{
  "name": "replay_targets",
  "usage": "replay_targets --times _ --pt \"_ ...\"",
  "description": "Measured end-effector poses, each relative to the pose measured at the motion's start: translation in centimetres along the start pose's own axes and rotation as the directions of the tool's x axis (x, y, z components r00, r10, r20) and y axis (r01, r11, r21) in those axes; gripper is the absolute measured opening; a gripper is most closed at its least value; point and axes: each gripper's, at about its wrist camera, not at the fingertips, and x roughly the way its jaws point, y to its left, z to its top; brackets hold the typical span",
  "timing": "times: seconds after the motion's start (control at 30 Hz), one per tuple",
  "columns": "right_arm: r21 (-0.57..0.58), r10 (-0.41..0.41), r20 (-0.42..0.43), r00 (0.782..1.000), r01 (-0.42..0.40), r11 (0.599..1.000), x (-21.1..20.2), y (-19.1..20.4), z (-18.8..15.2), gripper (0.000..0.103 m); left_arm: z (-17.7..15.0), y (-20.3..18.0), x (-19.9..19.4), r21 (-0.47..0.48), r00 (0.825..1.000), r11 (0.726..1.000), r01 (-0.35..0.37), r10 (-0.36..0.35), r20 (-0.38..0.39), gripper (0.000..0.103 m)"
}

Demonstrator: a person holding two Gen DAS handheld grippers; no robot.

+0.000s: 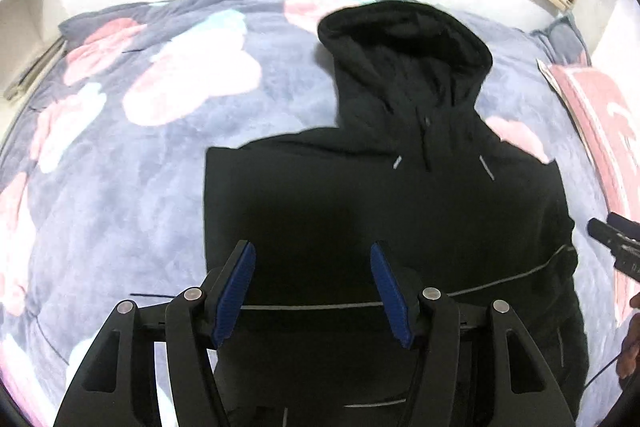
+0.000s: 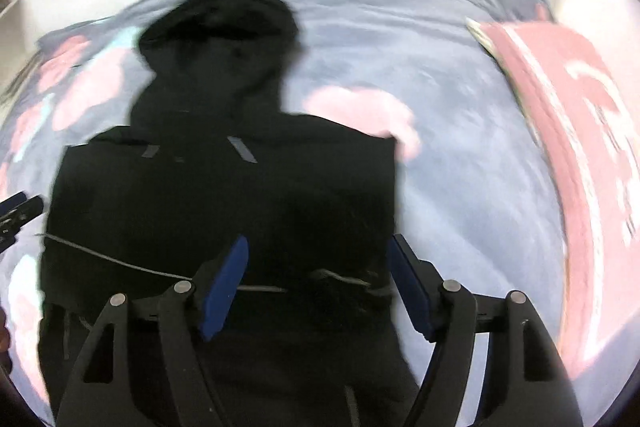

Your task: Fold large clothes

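Hoodie [image 1: 380,207] flat on blanket [image 1: 140,187] | left claw [image 1: 312,287] parted, empty | right claw [image 2: 318,287] parted, empty

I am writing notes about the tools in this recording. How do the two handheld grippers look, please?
The left gripper and the right gripper look alike: matte black frames with angular cut-out arms, round silver pivot pins, and two flat fingers faced with ribbed blue pads. No cables or markings are visible on them, and no sleeve shows.

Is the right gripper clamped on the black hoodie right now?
Apart. Right wrist view: right gripper blue pads stand spread, not pressing the black hoodie.
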Motion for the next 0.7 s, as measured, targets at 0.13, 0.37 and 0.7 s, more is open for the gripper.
replay_targets --times 0.13,0.37,0.7 --pt "-0.077 0.019 -0.022 1.000 -0.021 0.997 2.2 3.3 0.6 0.074 0.3 0.0 -0.1 0.008 0.999 0.999 -0.032 0.032 0.008 0.061" --pt "-0.098 0.036 -0.147 0.988 -0.051 0.994 7.3 6.5 -1.1 0.074 -0.5 -0.4 3.3 0.009 0.997 0.998 -0.060 0.060 -0.051 0.061" --pt "-0.086 0.028 -0.226 0.974 -0.048 0.995 10.6 5.7 -2.6 0.076 -2.4 -0.5 9.2 0.062 0.979 0.989 -0.134 0.142 -0.146 0.063"
